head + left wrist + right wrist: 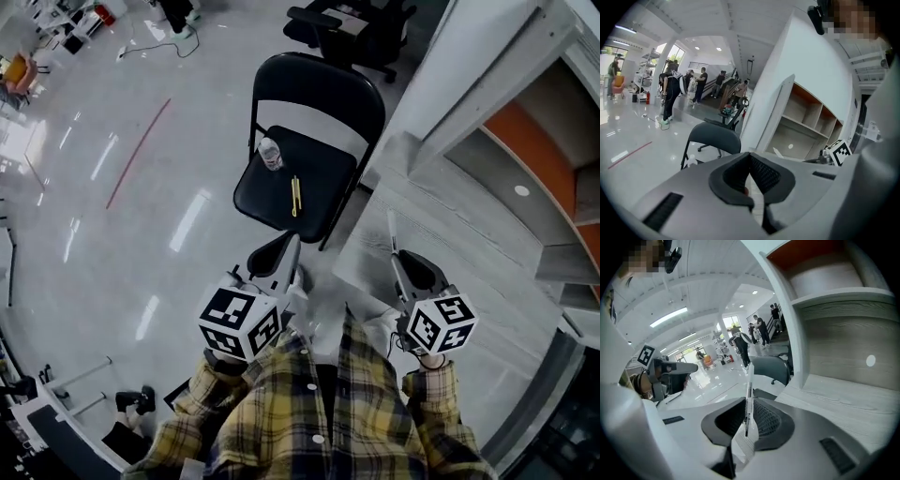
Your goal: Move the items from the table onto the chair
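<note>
A black folding chair (323, 202) stands ahead of me with a small clear bottle (270, 154) and a yellow pen (295, 195) lying on its seat. My right gripper (398, 258) is over the near edge of the grey table (450, 234), shut on a thin clear pen (391, 230) that sticks out past the jaws. In the right gripper view that pen (748, 399) stands upright between the pads of the right gripper (748, 404). My left gripper (291, 248) hovers just short of the chair's front edge. Its jaws (751, 159) meet with nothing between them.
A white shelf unit (525, 141) with orange-backed compartments rises along the table's right side. A black office chair (347, 28) stands behind the folding chair. Glossy floor (141, 234) spreads to the left, and people stand far off (670, 93).
</note>
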